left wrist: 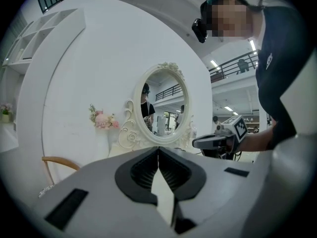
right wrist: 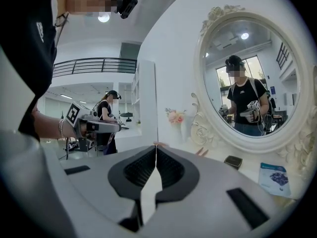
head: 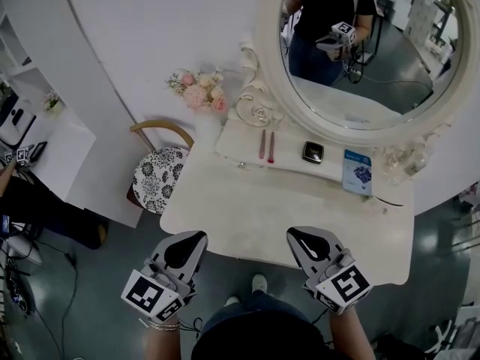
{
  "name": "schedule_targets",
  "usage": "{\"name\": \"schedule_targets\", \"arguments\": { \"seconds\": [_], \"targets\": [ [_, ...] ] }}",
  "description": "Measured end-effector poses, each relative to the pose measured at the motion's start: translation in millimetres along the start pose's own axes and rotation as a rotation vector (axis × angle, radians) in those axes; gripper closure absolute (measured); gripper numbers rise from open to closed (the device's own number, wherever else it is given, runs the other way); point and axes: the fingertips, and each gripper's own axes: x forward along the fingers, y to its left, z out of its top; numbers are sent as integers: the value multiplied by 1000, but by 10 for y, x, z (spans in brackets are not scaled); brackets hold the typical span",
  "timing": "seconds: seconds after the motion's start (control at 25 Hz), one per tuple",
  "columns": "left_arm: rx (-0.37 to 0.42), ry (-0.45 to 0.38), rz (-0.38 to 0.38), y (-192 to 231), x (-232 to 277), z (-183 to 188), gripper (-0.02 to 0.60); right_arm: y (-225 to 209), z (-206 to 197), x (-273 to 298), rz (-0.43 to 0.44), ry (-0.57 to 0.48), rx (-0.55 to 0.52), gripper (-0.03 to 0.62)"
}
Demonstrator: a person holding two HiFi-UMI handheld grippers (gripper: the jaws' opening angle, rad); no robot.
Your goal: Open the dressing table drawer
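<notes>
1. Nothing of the job is done yet, as far as I can judge. My left gripper (head: pixel 187 240) and my right gripper (head: pixel 304 238) both hang in the air at the near edge of the dressing table (head: pixel 247 208), touching nothing.
2. The left gripper's jaws are pressed together with nothing between them; its own view shows the two tips (left wrist: pixel 158 148) meeting in a thin line.
3. The right gripper's jaws are likewise closed and empty, tips (right wrist: pixel 156 147) meeting.
4. The drawer must sit in the table ahead of and below me, but I see no drawer pulled out anywhere, so I take it as closed.
5. What is left, I reckon: find the handle, part one pair of jaws, take hold and pull.
6. The front face of the table is hidden from the head view, which looks down on the top only, and my own body covers the near edge.
7. In both gripper views the gripper bodies fill the lower half and block the table front.
8. A small knob-like spot (head: pixel 241 165) shows on the front of the raised shelf under the mirror (head: pixel 390 66); it may be a handle, but it is too small to tell.
9. On that shelf lie two thin sticks (head: pixel 266 145), a small dark case (head: pixel 313 151) and a blue booklet (head: pixel 358 171); flowers (head: pixel 201 90) stand at the left.
</notes>
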Motion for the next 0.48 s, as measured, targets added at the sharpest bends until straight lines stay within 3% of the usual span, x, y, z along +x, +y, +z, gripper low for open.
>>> {"name": "schedule_targets", "arguments": {
  "seconds": [0.48],
  "targets": [
    [-8, 9, 36, -79, 240, -56, 563, -278, -75, -83, 28, 7, 4, 574]
  ]
}}
